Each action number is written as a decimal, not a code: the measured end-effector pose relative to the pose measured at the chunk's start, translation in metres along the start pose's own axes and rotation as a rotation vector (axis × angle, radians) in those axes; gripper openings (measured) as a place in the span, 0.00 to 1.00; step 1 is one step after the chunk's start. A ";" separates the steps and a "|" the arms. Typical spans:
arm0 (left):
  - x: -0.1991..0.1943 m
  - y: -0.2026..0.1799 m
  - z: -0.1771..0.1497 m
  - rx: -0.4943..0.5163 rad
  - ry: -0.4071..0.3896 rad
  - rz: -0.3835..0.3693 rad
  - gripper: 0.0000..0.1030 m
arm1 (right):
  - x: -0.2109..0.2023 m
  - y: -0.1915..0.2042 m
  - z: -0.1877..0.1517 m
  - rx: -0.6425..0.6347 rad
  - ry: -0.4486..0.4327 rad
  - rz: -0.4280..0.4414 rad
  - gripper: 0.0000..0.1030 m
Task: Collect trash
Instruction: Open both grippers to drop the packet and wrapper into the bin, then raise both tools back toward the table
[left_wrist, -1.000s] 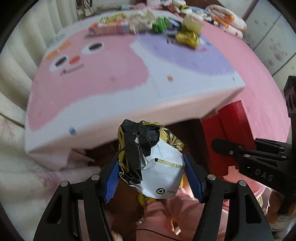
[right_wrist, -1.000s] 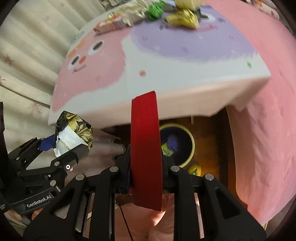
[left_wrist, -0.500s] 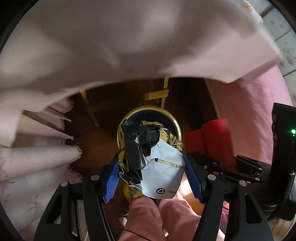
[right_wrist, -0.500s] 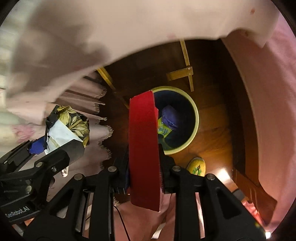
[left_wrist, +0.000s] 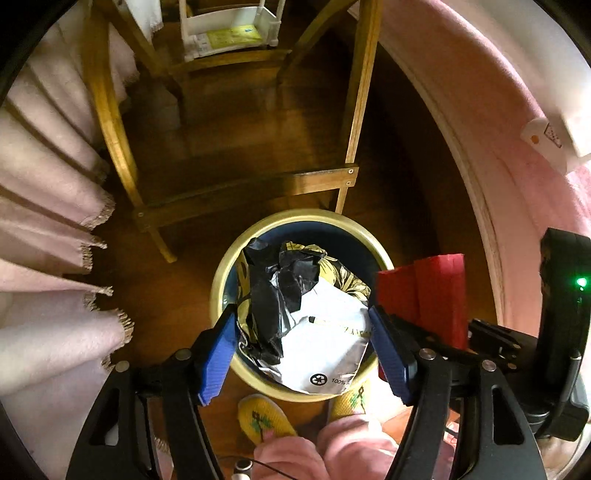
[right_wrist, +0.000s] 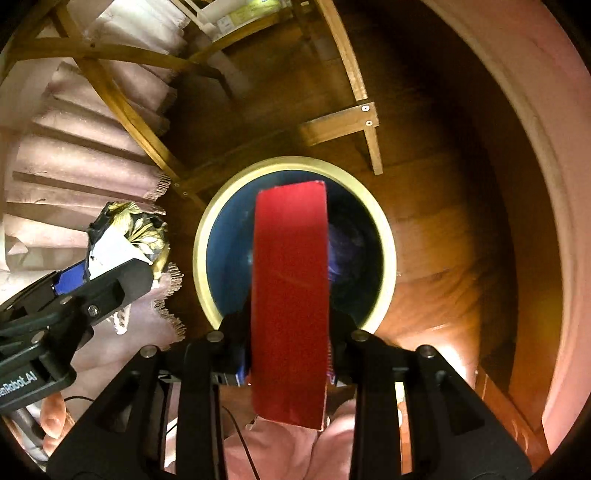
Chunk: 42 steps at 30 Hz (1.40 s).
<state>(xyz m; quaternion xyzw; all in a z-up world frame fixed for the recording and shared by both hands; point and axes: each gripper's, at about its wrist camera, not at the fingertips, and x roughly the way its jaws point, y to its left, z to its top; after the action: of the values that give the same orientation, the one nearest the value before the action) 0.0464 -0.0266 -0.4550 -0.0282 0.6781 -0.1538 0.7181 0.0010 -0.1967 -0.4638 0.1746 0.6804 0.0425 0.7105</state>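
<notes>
My left gripper (left_wrist: 303, 350) is shut on a crumpled black, white and yellow-flowered wrapper (left_wrist: 306, 317), held right above a round bin (left_wrist: 295, 218) with a cream rim and dark blue inside. My right gripper (right_wrist: 290, 350) is shut on a flat red packet (right_wrist: 290, 295), held upright over the same bin (right_wrist: 295, 164). The red packet also shows in the left wrist view (left_wrist: 424, 295), and the crumpled wrapper in the right wrist view (right_wrist: 125, 240). Purple trash (right_wrist: 343, 251) lies inside the bin.
The bin stands on a wooden floor (left_wrist: 240, 110) under the table, beside wooden table legs and crossbars (left_wrist: 243, 188). Pink fringed cloth (left_wrist: 44, 221) hangs at the left, a pink cover (left_wrist: 498, 129) at the right. Yellow slippers (left_wrist: 262, 417) are below the bin.
Both grippers have dropped from table-top level to under the table's edge and moved closer over the bin, each keeping its trash. The table top has left both views.
</notes>
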 end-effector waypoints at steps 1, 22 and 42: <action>0.008 0.001 0.002 0.007 0.005 -0.002 0.71 | 0.006 -0.001 0.002 -0.009 0.004 0.005 0.29; -0.046 0.004 -0.006 -0.060 -0.012 0.048 0.92 | -0.004 0.021 0.026 -0.160 0.029 -0.015 0.61; -0.378 -0.052 0.007 0.060 -0.273 0.037 0.92 | -0.317 0.091 -0.007 -0.125 -0.179 -0.033 0.61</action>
<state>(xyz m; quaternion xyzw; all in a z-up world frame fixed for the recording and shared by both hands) 0.0313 0.0206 -0.0765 -0.0151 0.5696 -0.1555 0.8070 -0.0121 -0.2051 -0.1344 0.1220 0.6128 0.0573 0.7786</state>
